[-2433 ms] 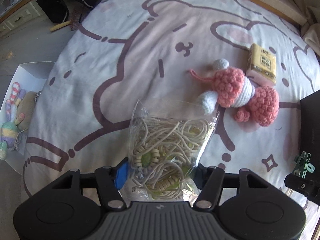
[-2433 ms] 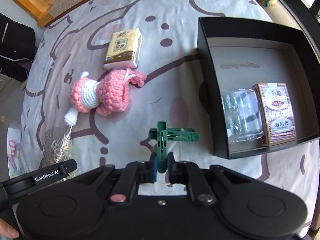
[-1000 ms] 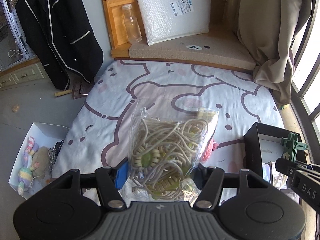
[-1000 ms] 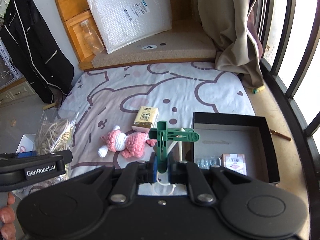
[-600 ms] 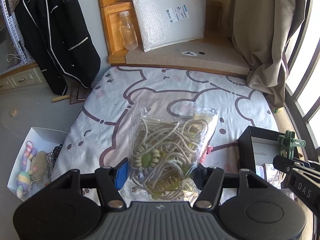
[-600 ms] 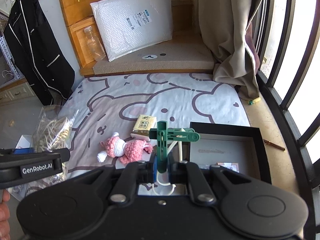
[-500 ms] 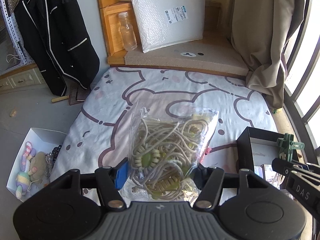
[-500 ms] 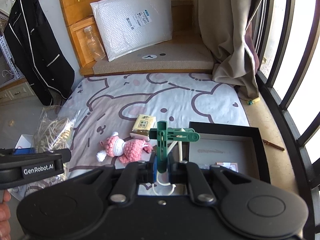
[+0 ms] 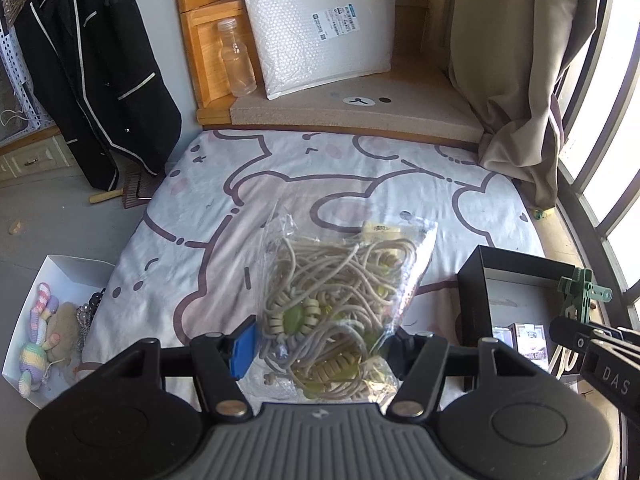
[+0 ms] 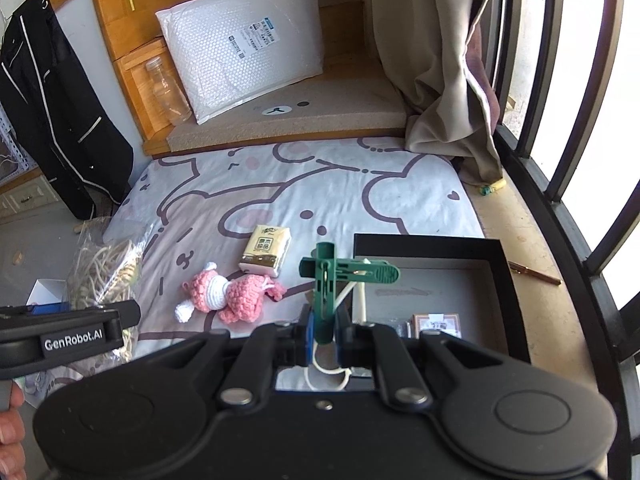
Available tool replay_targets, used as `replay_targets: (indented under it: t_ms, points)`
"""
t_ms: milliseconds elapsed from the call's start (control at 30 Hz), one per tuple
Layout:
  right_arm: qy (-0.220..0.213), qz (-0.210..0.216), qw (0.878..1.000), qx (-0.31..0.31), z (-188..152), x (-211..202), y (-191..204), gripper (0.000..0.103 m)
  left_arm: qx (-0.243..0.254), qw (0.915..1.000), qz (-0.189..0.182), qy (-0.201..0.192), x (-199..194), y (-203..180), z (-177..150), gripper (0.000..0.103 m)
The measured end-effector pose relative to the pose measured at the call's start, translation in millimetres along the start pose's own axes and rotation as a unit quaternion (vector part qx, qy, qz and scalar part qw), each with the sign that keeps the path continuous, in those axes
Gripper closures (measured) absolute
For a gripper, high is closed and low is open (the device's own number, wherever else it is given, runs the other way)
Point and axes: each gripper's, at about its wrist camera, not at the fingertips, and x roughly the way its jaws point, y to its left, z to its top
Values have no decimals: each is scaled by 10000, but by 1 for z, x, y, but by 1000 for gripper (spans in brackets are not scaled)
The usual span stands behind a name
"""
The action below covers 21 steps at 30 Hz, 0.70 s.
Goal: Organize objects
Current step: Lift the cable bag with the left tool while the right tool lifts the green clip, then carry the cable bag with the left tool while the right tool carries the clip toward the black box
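Above the bed [image 9: 280,176], our left gripper [image 9: 320,344] fingers squeeze a clear bag of cords [image 9: 340,292]. Our right gripper [image 10: 322,334] fingers pinch a green clip [image 10: 340,276] near the black box [image 10: 492,252].

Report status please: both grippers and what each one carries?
Left gripper shut on bag of cords. Right gripper shut on green clip. Black box below right, nothing blocking.

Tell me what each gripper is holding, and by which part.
Left gripper: clear bag of cords, by its lower end. Right gripper: green clip, by its lower stem.
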Motion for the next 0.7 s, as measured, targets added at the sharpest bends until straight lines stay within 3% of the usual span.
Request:
replay_targets:
  t_ms: [700]
  points:
    - [-50,-458,9976,510,-8,-14,-86,93,534,9974,-477,13,5,-84,-1,40]
